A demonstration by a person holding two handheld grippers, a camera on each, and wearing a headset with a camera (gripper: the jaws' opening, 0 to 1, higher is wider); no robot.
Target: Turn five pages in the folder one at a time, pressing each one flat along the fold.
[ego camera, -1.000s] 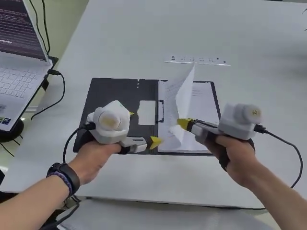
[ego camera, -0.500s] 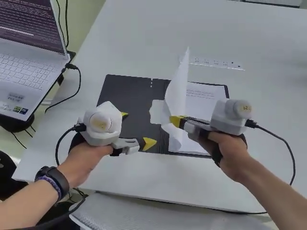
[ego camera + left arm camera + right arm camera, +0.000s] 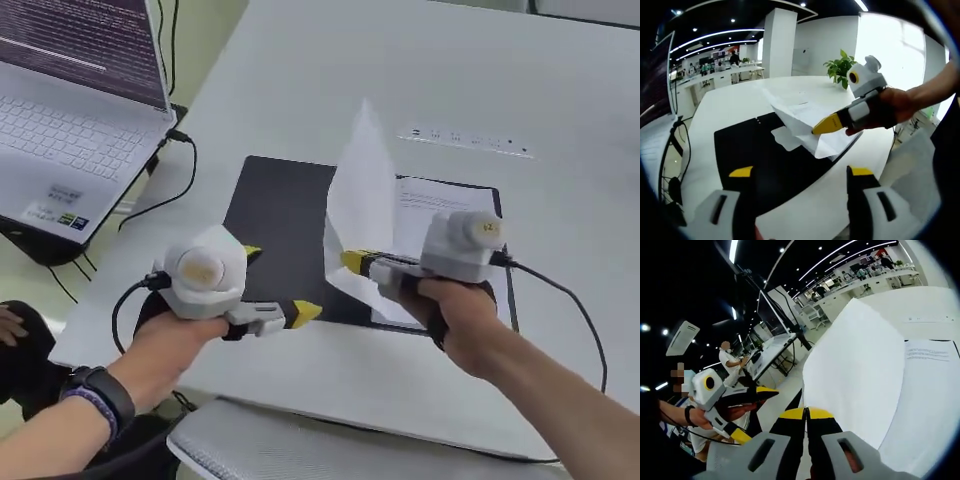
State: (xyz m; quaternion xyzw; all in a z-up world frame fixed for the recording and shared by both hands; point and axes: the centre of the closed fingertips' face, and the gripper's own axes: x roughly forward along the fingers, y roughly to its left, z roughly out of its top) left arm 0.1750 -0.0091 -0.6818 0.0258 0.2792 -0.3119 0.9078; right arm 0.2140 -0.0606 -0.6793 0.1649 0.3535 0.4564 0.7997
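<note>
Right gripper view: right claw (image 3: 806, 413) tight on page (image 3: 860, 370)

A white paper page (image 3: 355, 185) stands lifted over the open black folder (image 3: 278, 215).
The yellow-tipped right gripper (image 3: 352, 262) pinches its lower edge; the matching left gripper (image 3: 278, 283) hovers jaws apart near the white worktop's (image 3: 330, 80) front edge.

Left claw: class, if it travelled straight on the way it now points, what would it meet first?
Probably the lifted page, near where the right claw pinches it, above the folder. Depth is hard to judge.
</note>
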